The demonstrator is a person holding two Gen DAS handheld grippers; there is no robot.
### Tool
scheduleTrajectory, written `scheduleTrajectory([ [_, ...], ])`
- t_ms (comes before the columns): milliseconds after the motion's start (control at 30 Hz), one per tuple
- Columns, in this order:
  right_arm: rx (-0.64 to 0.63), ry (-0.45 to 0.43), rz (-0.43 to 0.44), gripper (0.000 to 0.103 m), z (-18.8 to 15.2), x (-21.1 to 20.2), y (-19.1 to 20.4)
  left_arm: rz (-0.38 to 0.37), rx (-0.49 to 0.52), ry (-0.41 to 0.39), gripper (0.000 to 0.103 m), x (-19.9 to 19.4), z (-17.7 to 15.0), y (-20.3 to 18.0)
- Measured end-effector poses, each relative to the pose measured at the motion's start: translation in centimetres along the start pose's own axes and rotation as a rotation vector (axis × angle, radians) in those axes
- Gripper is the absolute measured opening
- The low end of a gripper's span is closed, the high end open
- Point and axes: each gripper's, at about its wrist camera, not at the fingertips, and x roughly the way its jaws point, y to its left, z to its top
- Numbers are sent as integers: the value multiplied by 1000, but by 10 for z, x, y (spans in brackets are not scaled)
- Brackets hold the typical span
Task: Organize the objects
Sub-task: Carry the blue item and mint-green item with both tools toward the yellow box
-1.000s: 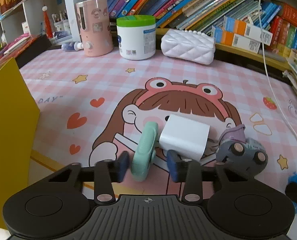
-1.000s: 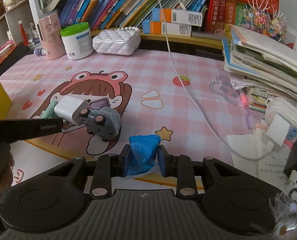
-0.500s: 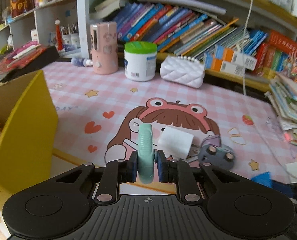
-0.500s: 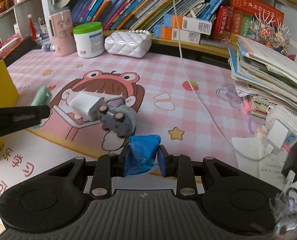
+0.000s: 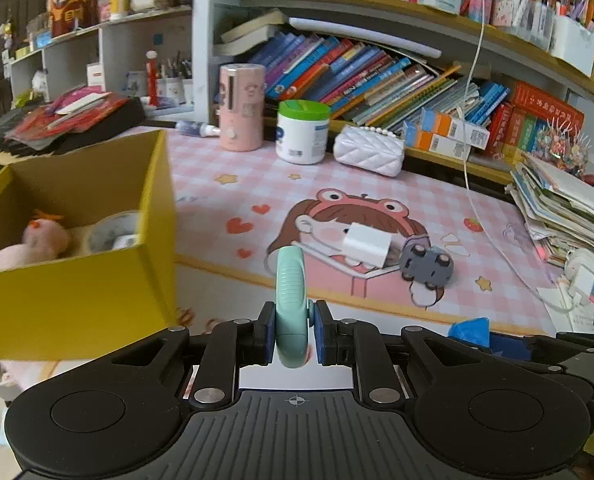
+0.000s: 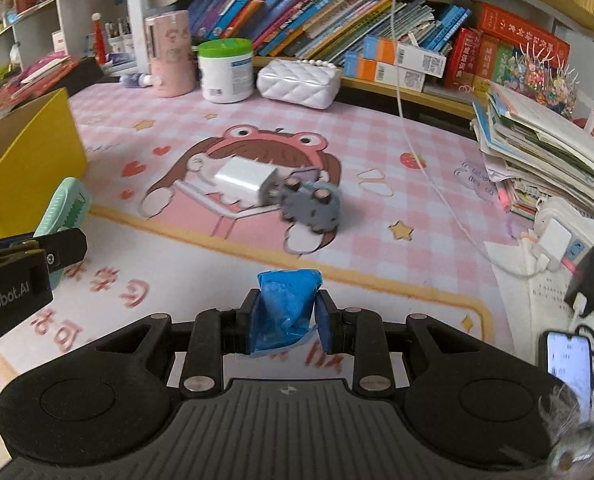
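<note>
The left gripper (image 5: 291,334) has its jaws clamped on a mint-green ribbed plastic clip (image 5: 291,300), lower centre of frame, beside an open yellow cardboard box (image 5: 77,296) at left. The right gripper (image 6: 287,322) pinches a crumpled blue plastic packet (image 6: 287,304). "Robot.AI" reads on the left tool's casing, partly cut off. A white charger block (image 6: 245,180) and a blurred grey toy car (image 6: 311,206) touch mid-bench.

On the desk mat (image 5: 225,200), an open box (image 5: 77,296) is set at the left, with a plush toy (image 5: 37,240) inside. Right of it, a charger block (image 5: 365,244) is laid touching a toy car (image 5: 427,266). At the far edge, a jar (image 5: 303,132) is placed left of a quilted pouch (image 5: 369,150).
</note>
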Motion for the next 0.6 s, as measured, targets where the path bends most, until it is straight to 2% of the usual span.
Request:
scheduleTrajectory([
  [233,-30,2,1,26,-21,-28,41,15,-13,-12,17,-35,-21,36],
  [600,-91,3,51,26,-49,-63,113,82,-41,-25,17,-82,-51,96],
])
